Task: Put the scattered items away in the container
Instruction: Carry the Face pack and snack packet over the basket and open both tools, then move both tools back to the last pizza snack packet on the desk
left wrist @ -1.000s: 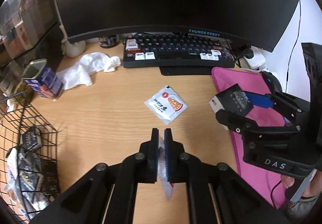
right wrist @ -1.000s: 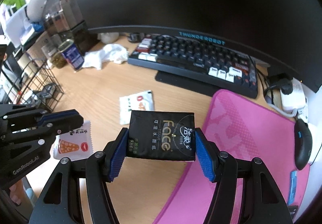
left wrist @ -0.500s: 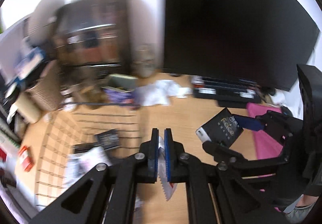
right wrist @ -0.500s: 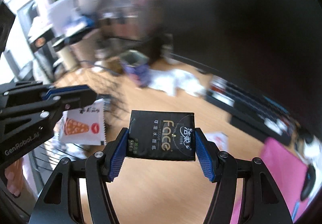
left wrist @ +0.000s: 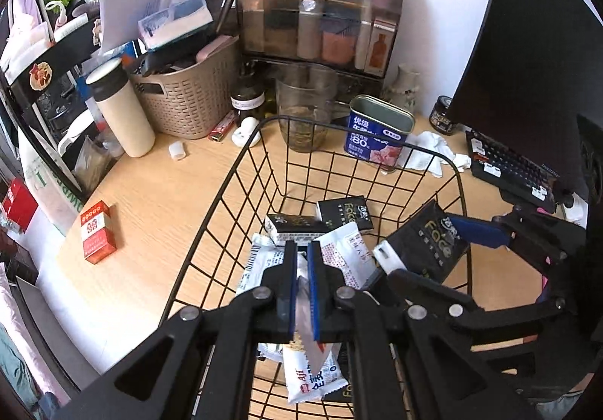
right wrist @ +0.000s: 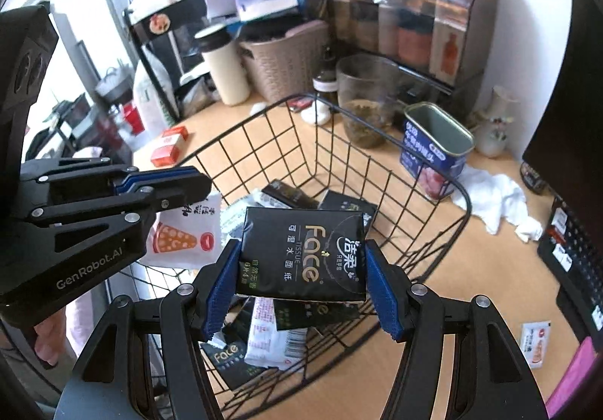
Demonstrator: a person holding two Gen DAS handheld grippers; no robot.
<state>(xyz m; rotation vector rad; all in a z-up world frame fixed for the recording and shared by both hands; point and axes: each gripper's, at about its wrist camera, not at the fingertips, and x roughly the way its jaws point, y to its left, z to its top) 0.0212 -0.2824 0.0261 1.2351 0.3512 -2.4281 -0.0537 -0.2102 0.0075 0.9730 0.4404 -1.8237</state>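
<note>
black tissue pack (right wrist: 301,254) and sachet (right wrist: 184,237), gripped, apparently above wire basket (right wrist: 410,193).

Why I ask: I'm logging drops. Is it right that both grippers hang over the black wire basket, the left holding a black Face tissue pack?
Not quite. The left gripper holds a white pizza-print sachet; the right wrist view shows it. The right gripper holds the black Face tissue pack, both over the black wire basket.

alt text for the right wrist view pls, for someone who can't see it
The right claw grips a black tissue pack over a black wire basket that already holds similar packs and white sachets. At left, the left claw holds a white pizza-print sachet above the basket, on a cluttered wooden desk.
</note>
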